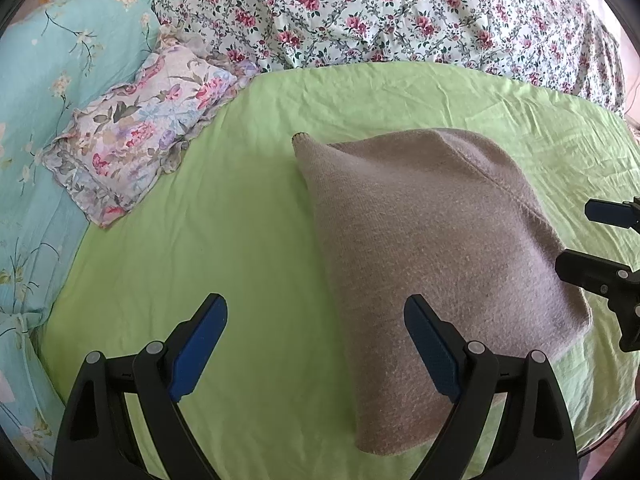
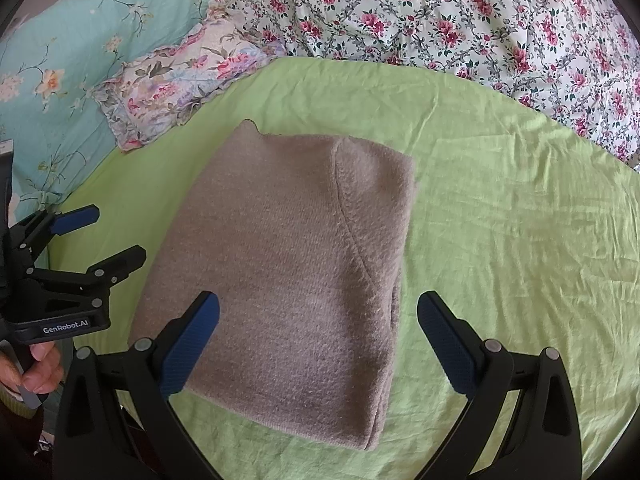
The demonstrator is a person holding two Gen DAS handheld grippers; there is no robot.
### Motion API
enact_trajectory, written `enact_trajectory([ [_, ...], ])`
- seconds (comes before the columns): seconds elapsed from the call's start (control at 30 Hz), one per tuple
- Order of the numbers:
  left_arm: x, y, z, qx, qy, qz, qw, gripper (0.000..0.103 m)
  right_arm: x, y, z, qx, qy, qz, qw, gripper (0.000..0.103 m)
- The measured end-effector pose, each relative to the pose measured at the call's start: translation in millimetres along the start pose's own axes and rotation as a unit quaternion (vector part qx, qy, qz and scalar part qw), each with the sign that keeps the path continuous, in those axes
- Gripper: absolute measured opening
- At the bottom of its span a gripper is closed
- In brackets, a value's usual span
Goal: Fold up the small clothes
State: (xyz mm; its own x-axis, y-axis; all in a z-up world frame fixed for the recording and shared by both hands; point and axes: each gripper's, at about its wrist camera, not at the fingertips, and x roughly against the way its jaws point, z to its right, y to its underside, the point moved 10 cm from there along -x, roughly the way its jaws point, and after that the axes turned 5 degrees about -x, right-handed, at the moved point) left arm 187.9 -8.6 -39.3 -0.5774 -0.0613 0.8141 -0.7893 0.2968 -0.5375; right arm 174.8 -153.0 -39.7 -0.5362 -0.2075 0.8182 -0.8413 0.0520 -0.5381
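A taupe knit sweater [image 1: 432,248] lies folded into a rough rectangle on the green sheet [image 1: 224,240]; it also shows in the right wrist view [image 2: 288,272]. My left gripper [image 1: 316,344] is open and empty, above the sweater's near left edge, its right finger over the fabric. My right gripper [image 2: 318,344] is open and empty, hovering over the sweater's near right corner. The right gripper shows at the right edge of the left wrist view [image 1: 600,240], and the left gripper shows at the left of the right wrist view [image 2: 100,236].
A small floral pillow [image 1: 136,136] lies at the sheet's far left corner, on a turquoise floral quilt [image 1: 44,80]. A white quilt with pink flowers [image 1: 380,12] is bunched along the far side. The green sheet [image 2: 520,220] spreads right of the sweater.
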Motion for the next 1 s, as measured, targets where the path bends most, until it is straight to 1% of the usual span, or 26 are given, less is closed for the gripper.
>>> enact_trajectory([
  [0.3,-3.2,-6.2,0.4,-0.004,-0.007,-0.001,1.0,0.091,0.7,-6.6,6.8,0.002,0.0,0.0,1.0,0.099],
  [0.5,-4.0,-8.9,2.1,-0.006,-0.006,-0.001,1.0,0.091,0.6,-6.8,6.6,0.002,0.0,0.0,1.0,0.099],
  [0.6,-6.5,-11.7,3.4,-0.009,0.004,-0.005,0.9999,0.091,0.2,-9.5,8.6,0.002,0.0,0.001,1.0,0.099],
  [0.8,-8.9,-21.7,-4.7,0.007,0.016,-0.004,0.9998,0.091,-1.9,-18.7,14.3,0.003,0.002,0.003,1.0,0.099],
  [1.0,-10.5,-27.1,-9.7,0.012,0.01,-0.002,0.9999,0.091,-8.3,-18.6,17.6,-0.003,-0.004,-0.002,1.0,0.099],
])
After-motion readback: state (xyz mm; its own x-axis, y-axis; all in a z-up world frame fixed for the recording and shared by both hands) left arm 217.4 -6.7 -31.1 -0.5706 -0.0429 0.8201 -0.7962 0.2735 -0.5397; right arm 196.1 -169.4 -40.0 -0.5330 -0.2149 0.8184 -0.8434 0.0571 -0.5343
